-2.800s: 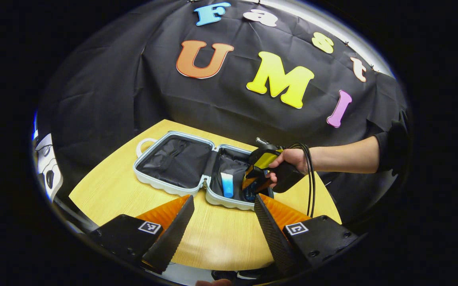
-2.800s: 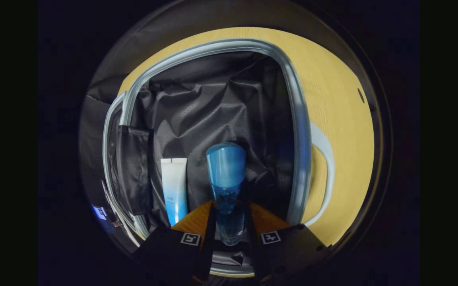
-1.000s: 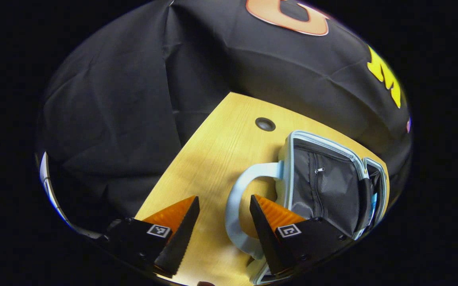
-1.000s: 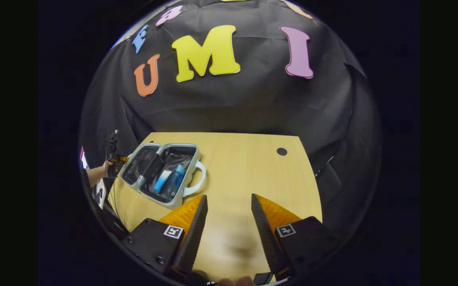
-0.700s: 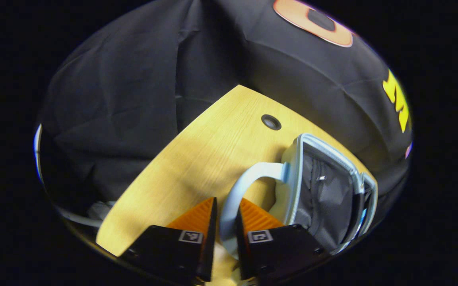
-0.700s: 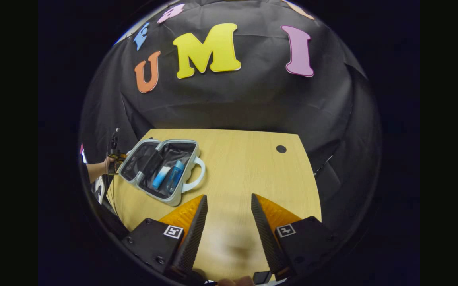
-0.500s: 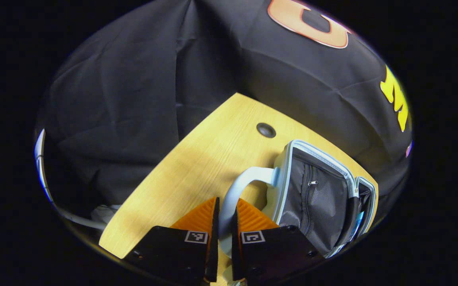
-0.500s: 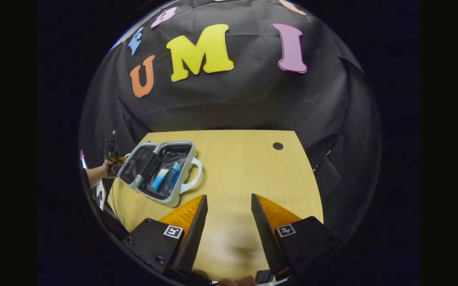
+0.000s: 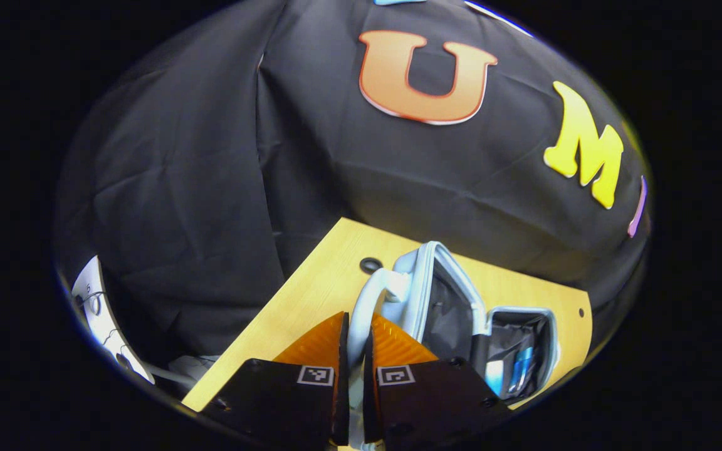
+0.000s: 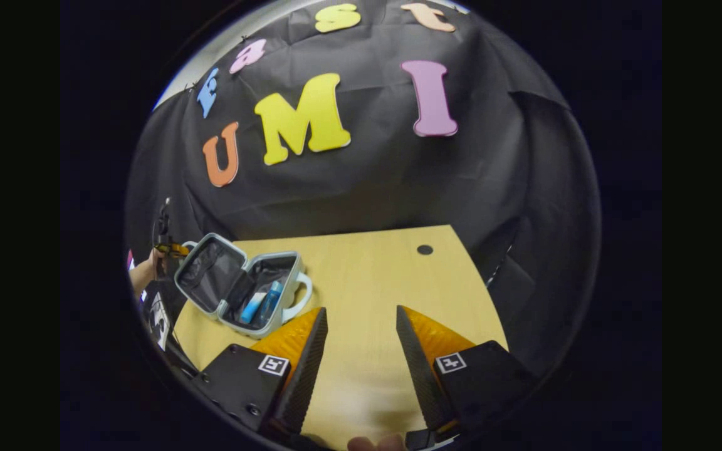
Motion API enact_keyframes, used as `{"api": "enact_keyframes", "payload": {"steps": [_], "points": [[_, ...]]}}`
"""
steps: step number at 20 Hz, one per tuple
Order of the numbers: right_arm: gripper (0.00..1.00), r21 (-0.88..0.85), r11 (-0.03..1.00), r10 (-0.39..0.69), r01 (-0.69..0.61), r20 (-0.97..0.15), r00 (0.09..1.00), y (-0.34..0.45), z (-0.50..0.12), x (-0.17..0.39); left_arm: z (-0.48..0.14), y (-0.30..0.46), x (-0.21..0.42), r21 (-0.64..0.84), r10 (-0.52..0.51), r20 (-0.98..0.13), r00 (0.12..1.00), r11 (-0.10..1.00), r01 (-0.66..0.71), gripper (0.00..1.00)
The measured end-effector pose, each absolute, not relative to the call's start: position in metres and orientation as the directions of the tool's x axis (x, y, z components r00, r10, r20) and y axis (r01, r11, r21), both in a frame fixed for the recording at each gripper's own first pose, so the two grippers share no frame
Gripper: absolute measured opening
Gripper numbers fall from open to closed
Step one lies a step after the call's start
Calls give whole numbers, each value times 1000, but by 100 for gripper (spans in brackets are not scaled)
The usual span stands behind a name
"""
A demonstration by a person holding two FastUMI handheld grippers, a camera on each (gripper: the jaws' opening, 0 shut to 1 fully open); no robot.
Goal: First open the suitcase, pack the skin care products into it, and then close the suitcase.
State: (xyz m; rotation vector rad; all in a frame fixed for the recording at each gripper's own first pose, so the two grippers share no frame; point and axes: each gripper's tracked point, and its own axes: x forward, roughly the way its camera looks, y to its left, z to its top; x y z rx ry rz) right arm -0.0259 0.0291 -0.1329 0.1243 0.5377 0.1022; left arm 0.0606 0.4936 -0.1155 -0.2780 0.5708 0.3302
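Left gripper [image 9: 353, 351]: I am seeing its two orange fingers drawn close together, clamping on the pale handle [image 9: 367, 300] of the suitcase [image 9: 427, 294]. The handle strap is running up between the pads, and both are pressing on it. The lid half is standing tilted up off the table [image 9: 311, 300] on the near-left side, with the grey lining facing right.

In the right gripper view, the same suitcase [image 10: 235, 285] is sitting at the far left of the wooden table [image 10: 367, 282], its lid [image 10: 204, 275] raised at a slant and the other half lying flat. A hand [image 10: 145, 272] is holding the left gripper [image 10: 163, 247] at the lid's far edge.

Skin care products: a white-and-blue tube [image 10: 249, 309] and a blue bottle [image 10: 269, 300] are lying side by side in the flat half, touching or nearly so. In the left gripper view I am making out the blue bottle [image 9: 522, 369] and the tube [image 9: 494, 383] in that same half.

Right gripper [image 10: 356, 338]: its fingers are standing well apart, holding nothing, hovering over bare table right of the suitcase. A fingertip [image 10: 370, 443] is showing at the bottom edge.

Writing: each gripper is carrying small black-and-white square markers [image 10: 272, 364] on its finger mounts. Product labels are too small for me to read.
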Motion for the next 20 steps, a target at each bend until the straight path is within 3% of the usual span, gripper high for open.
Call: {"api": "enact_keyframes", "payload": {"steps": [6, 10, 20], "points": [[67, 94, 994, 89, -55, -409, 908, -2, -109, -42, -30, 373, 68, -114, 212, -440, 873, 951, -288, 10], [67, 69, 997, 61, -37, -387, 920, -26, -102, -54, -8, 284, 78, -134, 179, -385, 905, 960, -247, 10], [67, -40, 998, -55, 42, -408, 911, -97, -97, -76, -54, 108, 111, -122, 47, -352, 935, 988, -96, 10]]}}
